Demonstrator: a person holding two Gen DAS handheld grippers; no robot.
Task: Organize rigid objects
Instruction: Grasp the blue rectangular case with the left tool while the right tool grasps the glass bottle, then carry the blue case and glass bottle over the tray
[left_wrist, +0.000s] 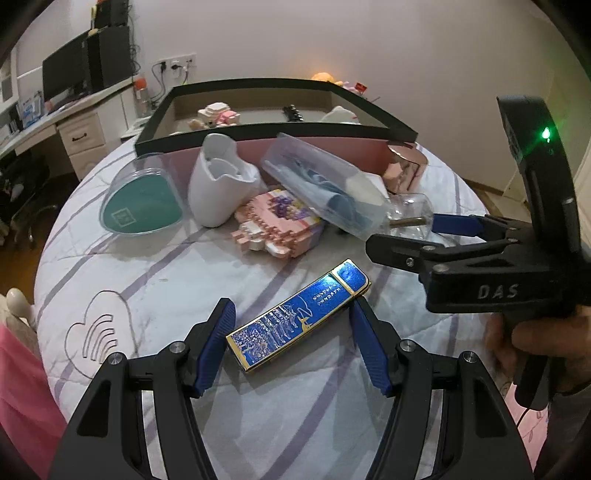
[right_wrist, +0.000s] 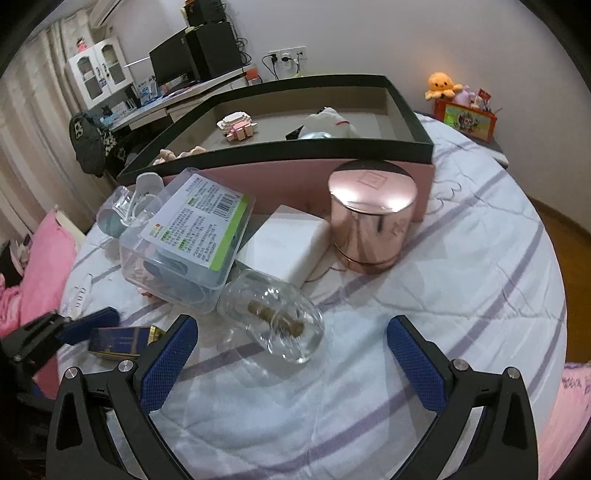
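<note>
A blue and gold lighter (left_wrist: 295, 317) lies flat on the white striped bedspread between the open fingers of my left gripper (left_wrist: 295, 314), which does not touch it. My right gripper (right_wrist: 291, 332) is open just in front of a clear glass bottle (right_wrist: 273, 317) lying on its side; the gripper also shows in the left wrist view (left_wrist: 417, 236). Behind lie a clear plastic case (right_wrist: 188, 236), a rose-gold tin (right_wrist: 369, 221), a white block (right_wrist: 284, 247), a pink brick model (left_wrist: 280, 225) and a white holder (left_wrist: 218, 181).
A large pink box with a black rim (right_wrist: 280, 151) stands at the back and holds a brick figure and soft toys. A teal disc in a clear case (left_wrist: 142, 206) lies at the left. A pink pillow (right_wrist: 40, 266) is at the bed's left side.
</note>
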